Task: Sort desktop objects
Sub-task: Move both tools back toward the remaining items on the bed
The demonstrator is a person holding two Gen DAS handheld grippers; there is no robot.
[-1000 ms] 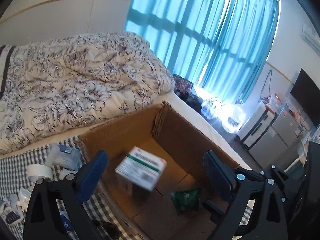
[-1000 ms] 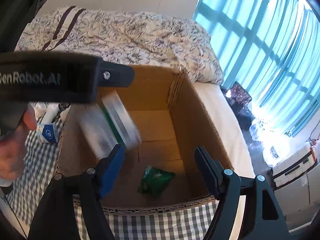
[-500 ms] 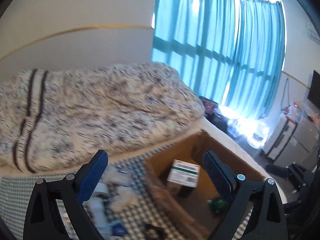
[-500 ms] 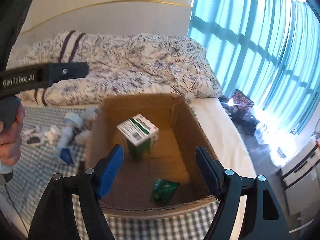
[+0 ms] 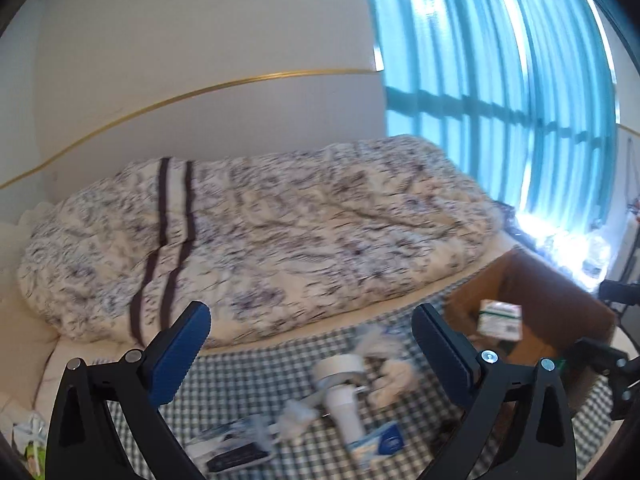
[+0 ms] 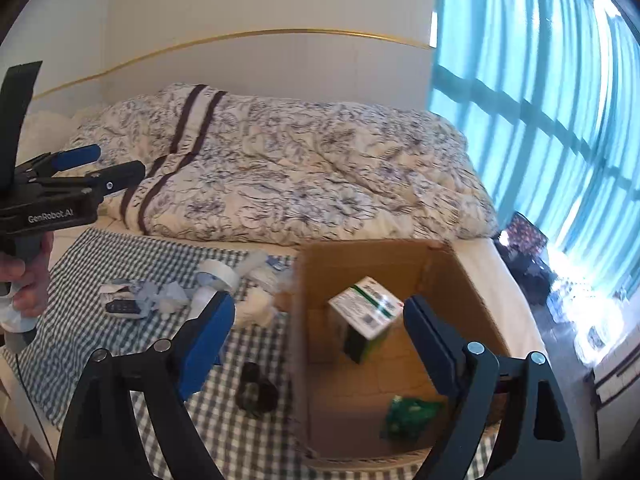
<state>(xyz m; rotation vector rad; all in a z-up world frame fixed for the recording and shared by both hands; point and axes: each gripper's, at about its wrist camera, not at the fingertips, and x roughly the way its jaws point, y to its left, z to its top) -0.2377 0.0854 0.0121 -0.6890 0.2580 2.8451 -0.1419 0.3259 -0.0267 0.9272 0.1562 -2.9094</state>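
Right wrist: cardboard box [image 6: 472,280] rim below tongs [image 6: 320,336]

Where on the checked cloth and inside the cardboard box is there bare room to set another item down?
Inside the cardboard box, the floor is bare between the green-striped carton and the green packet. On the checked cloth, the near left stretch is free. It is crowded around the tape roll, and a black object lies beside the box.

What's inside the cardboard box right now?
The box holds a white-and-green carton, tilted, and a green packet. The near corners of its floor are hidden by the near wall and the right gripper's fingers.
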